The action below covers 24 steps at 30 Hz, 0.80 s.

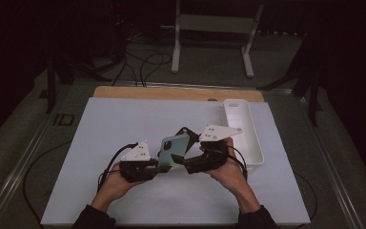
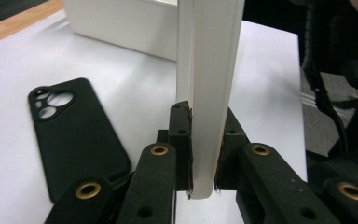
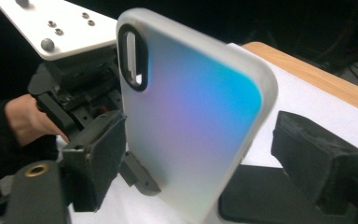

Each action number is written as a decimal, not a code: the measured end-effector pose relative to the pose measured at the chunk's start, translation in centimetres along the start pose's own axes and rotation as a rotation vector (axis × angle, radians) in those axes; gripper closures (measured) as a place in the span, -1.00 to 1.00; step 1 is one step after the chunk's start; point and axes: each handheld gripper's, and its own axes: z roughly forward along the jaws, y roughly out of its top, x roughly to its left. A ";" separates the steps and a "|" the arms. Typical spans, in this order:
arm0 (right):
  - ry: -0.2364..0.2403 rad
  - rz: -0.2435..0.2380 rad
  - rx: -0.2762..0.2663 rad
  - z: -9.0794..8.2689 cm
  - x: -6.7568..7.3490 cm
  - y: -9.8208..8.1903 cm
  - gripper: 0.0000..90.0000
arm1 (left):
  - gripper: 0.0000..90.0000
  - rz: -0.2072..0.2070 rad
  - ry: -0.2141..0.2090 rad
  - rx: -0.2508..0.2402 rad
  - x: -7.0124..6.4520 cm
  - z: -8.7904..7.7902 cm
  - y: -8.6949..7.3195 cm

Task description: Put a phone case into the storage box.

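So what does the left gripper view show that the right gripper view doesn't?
Left gripper view: the black phone case lying flat on the white table, camera cutouts up, and the side of the white tray behind. The left gripper pinches the iridescent phone case by its edge, seen edge-on.

Right gripper view: that case's broad blue-purple back with its camera cutout, the right gripper with its jaws apart around it, and the wooden table edge.

Both: the upright iridescent case and the white tabletop.
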 end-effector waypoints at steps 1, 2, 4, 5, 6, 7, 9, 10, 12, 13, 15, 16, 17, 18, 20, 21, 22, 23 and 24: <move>-0.021 -0.009 0.009 0.0 0.0 0.0 -0.70 | 0.80 -0.006 0.008 0.001 0.1 0.0 0.0; -0.021 -0.009 0.009 0.0 0.0 0.0 -0.70 | 0.80 -0.006 0.008 0.001 0.1 0.0 0.0; -0.075 -0.019 0.027 0.3 0.3 0.0 -0.76 | 0.80 -0.027 0.029 -0.002 0.2 0.0 0.0; -0.087 -0.019 0.029 0.4 0.3 0.0 -0.77 | 0.80 -0.034 0.030 -0.003 0.3 0.0 0.0; -0.096 -0.018 0.030 0.5 0.3 0.0 -0.78 | 0.80 -0.040 0.039 -0.006 0.3 0.0 -0.1; -0.105 -0.019 0.031 0.5 0.3 0.0 -0.79 | 0.80 -0.040 0.039 -0.006 0.3 0.0 -0.1; -0.111 -0.002 0.024 0.7 0.3 0.0 -0.79 | 0.80 -0.066 0.070 -0.007 0.4 0.1 -0.1; -0.113 0.003 0.023 0.7 0.3 0.0 -0.79 | 0.80 -0.077 0.080 -0.007 0.4 0.1 -0.1; -0.121 0.019 0.017 0.9 0.2 0.0 -0.79 | 0.80 -0.090 0.105 -0.009 0.5 0.1 -0.1; -0.121 0.027 0.015 1.0 0.2 0.0 -0.80 | 0.80 -0.102 0.120 -0.014 0.5 0.1 -0.1; -0.135 0.037 0.008 1.2 0.2 0.1 -0.79 | 0.80 -0.108 0.124 -0.016 0.6 0.1 0.0; -0.140 0.038 0.004 1.3 0.2 0.1 -0.79 | 0.80 -0.116 0.146 -0.022 0.5 0.1 0.0; -0.142 0.038 0.000 1.5 0.3 0.2 -0.79 | 0.80 -0.119 0.146 -0.023 0.6 0.1 0.0; -0.146 0.039 0.000 1.5 0.3 0.3 -0.79 | 0.80 -0.121 0.149 -0.024 0.5 0.1 0.0; -0.148 0.040 -0.005 1.7 0.4 0.3 -0.79 | 0.80 -0.121 0.156 -0.024 0.5 0.1 0.0; -0.147 0.040 -0.012 1.9 0.6 0.6 -0.79 | 0.80 -0.128 0.161 -0.018 0.5 0.3 0.0; -0.150 0.043 -0.015 2.1 0.7 0.7 -0.79 | 0.80 -0.128 0.170 -0.017 0.4 0.3 0.0; -0.157 0.048 -0.016 2.2 0.8 0.8 -0.79 | 0.80 -0.130 0.173 -0.019 0.4 0.4 0.1; -0.168 0.054 -0.012 2.3 0.8 0.9 -0.79 | 0.80 -0.131 0.173 -0.020 0.3 0.4 0.1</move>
